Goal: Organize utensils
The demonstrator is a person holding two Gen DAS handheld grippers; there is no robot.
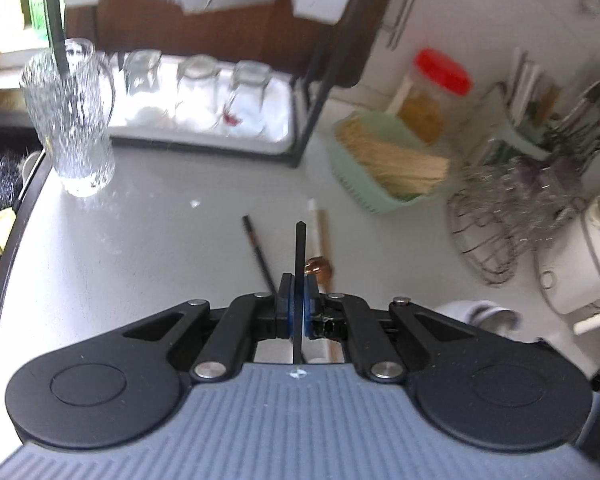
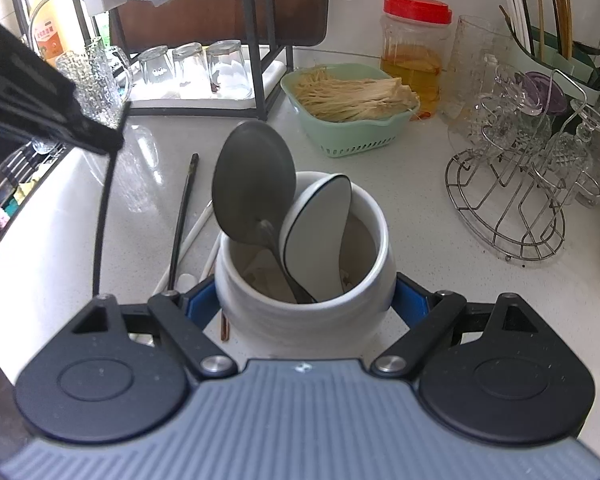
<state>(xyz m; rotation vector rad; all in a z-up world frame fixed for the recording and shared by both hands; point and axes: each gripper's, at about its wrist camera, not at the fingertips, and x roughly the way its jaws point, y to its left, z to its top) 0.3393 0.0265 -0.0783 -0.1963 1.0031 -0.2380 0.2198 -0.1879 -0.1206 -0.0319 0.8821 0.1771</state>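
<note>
The left gripper (image 1: 298,308) had its blue pads pressed tight on a black chopstick (image 1: 299,276), which stood upright between them, its tip above the fingers and its lower end below. From the right wrist view the same chopstick (image 2: 102,216) hung down from the left gripper (image 2: 100,136), up and to the left of the crock.

The right gripper (image 2: 306,308) was spread wide around a white crock (image 2: 300,320), a blue pad (image 2: 202,308) on each flank; the pads looked to be touching the crock's sides, though firm contact could not be told. In the crock stood a grey spoon (image 2: 254,184) and a white spoon (image 2: 320,232) with a dark rim, both bowl-up and leaning against each other.

On the grey counter (image 1: 140,240), just left of the crock, lay another dark chopstick (image 2: 184,208) and a white chopstick (image 2: 192,236), side by side. The left wrist view showed the dark one (image 1: 258,248) lying beside a pale utensil (image 1: 320,228), with a copper-coloured piece (image 1: 318,268) near the fingers.

Further back sat a green basket (image 2: 352,136) of pale strands, a red-lidded jar (image 2: 414,52), a wire rack (image 2: 512,192) holding glassware, a textured glass (image 1: 70,120) at the counter's left edge, and three tumblers (image 2: 192,68) upside down on a tray.
</note>
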